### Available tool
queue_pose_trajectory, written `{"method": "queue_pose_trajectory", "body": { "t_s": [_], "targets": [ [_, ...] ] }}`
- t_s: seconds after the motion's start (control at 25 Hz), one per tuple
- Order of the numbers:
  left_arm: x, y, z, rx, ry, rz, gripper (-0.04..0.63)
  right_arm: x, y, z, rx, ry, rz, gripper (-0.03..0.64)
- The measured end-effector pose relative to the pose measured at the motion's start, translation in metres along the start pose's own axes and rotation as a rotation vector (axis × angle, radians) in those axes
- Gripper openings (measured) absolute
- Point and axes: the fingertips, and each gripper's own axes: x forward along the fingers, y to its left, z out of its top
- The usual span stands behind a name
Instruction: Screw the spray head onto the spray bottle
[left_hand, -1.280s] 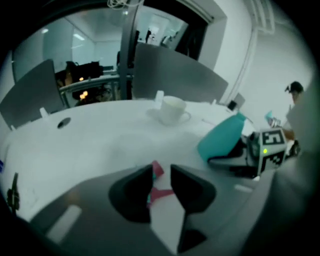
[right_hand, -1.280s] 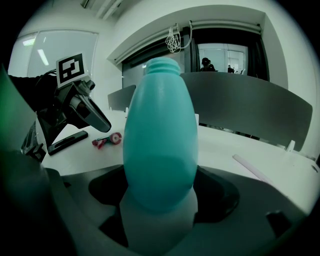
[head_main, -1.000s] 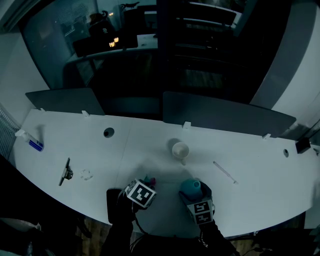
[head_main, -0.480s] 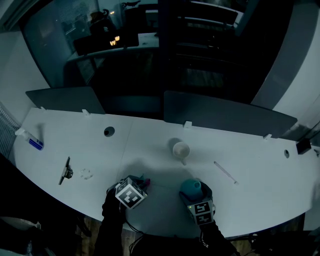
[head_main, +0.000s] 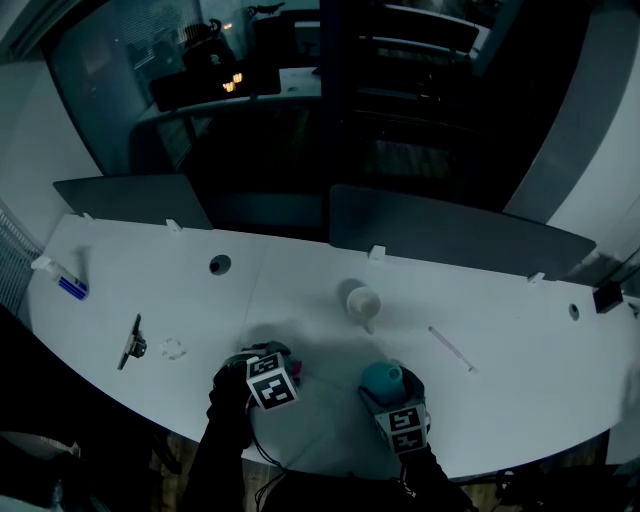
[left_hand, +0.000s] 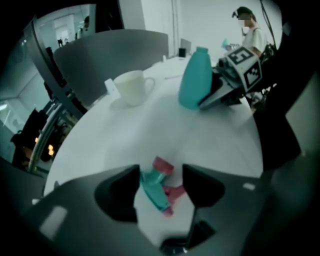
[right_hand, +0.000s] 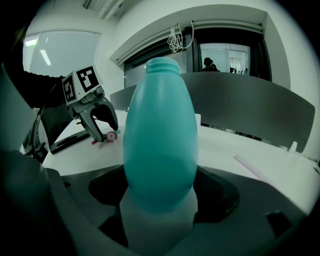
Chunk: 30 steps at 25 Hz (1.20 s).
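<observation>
A teal and pink spray head (left_hand: 156, 186) lies on the white table (head_main: 300, 290). My left gripper (left_hand: 161, 175) points down over it. Its jaws have just been opening and now stand apart on either side of the head, with no grip on it. In the right gripper view the same gripper (right_hand: 106, 131) and spray head (right_hand: 107, 136) show at the left. My right gripper (right_hand: 160, 192) is shut on the belly of the teal spray bottle (right_hand: 160, 135), which stands upright with its threaded neck bare. In the head view the bottle (head_main: 381, 378) sits near the front edge, right of the left gripper (head_main: 268, 362).
A white cup (head_main: 362, 301) stands behind the grippers, with a thin white tube (head_main: 450, 347) to its right. At far left lie a black tool (head_main: 130, 343) and a small blue-tipped item (head_main: 65, 285). Grey partition panels (head_main: 450, 235) line the table's back edge. A dark flat pad (right_hand: 65, 141) lies near the left gripper.
The left gripper has rolled, so its marker cube faces another way, and it has shifted slightly left. The right gripper and bottle have not moved.
</observation>
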Motion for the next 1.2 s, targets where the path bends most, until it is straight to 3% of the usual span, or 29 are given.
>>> {"method": "queue_pose_trajectory", "body": {
  "t_s": [0.28, 0.52, 0.64, 0.72, 0.88, 0.92, 1.0, 1.2],
  "targets": [
    [0.005, 0.007, 0.009, 0.043, -0.024, 0.027, 0.198, 0.000, 0.001, 0.000, 0.000, 0.000, 0.006, 0.410],
    [-0.012, 0.020, 0.014, 0.043, -0.079, 0.208, 0.144, 0.000, 0.001, -0.001, -0.002, 0.003, 0.006, 0.410],
    [-0.022, 0.017, 0.022, 0.051, -0.114, 0.228, 0.140, 0.001, 0.000, -0.001, -0.002, -0.006, 0.002, 0.410],
    [-0.017, 0.007, 0.022, 0.117, -0.093, 0.212, 0.140, 0.001, 0.001, -0.001, 0.000, -0.007, 0.000, 0.410],
    [0.000, -0.022, 0.015, 0.408, -0.014, 0.188, 0.140, 0.000, 0.001, 0.000, -0.002, -0.005, 0.000, 0.410],
    [0.003, -0.026, 0.014, 0.448, 0.000, 0.180, 0.140, 0.001, 0.001, 0.000, -0.003, -0.012, -0.001, 0.410],
    [0.007, -0.032, 0.014, 0.437, -0.008, 0.165, 0.140, 0.002, -0.001, -0.002, -0.004, -0.016, -0.004, 0.410],
    [0.001, -0.028, 0.017, 0.281, -0.058, 0.178, 0.150, 0.001, 0.000, -0.002, -0.006, -0.002, -0.007, 0.410]
  ]
}}
